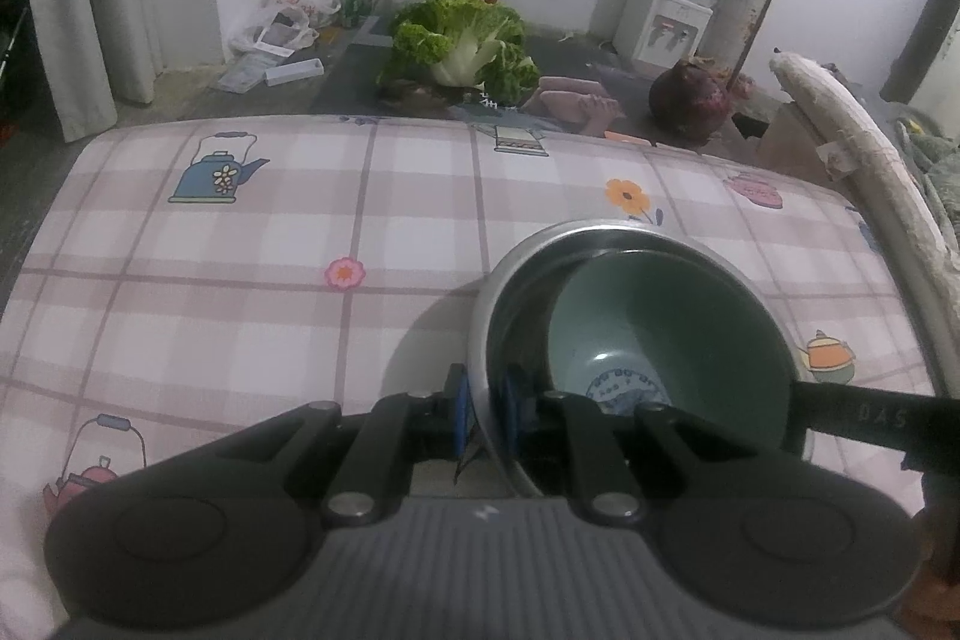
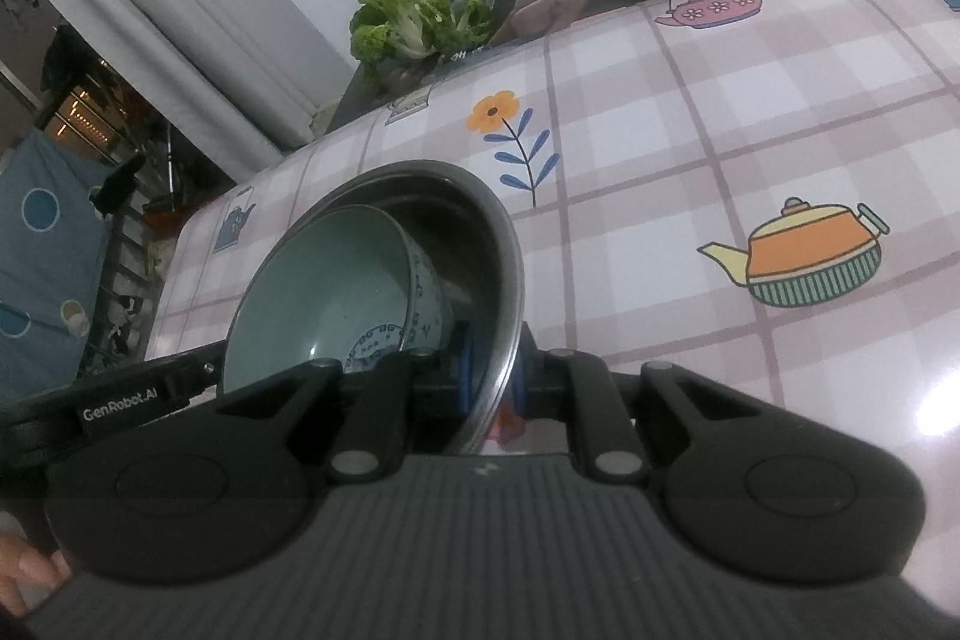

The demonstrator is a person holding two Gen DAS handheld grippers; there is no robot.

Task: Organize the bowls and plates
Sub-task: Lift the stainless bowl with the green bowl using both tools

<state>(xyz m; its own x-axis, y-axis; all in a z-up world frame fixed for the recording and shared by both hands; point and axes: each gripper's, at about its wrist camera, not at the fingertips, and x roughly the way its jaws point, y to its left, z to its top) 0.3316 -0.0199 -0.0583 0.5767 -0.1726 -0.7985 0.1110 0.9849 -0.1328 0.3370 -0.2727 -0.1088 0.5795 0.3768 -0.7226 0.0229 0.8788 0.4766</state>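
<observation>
Bowls nested: both the left gripper (image 1: 486,409) and right gripper (image 2: 492,376) pinch the metal bowl's (image 1: 606,235) rim near the table's (image 1: 240,280) right edge, green bowl (image 1: 672,334) inside; next, set the stack down level.

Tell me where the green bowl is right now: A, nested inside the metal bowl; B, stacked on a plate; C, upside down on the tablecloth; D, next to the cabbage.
A: the green bowl sits tilted inside the metal bowl, whose rim both the left gripper and the right gripper pinch.
</observation>
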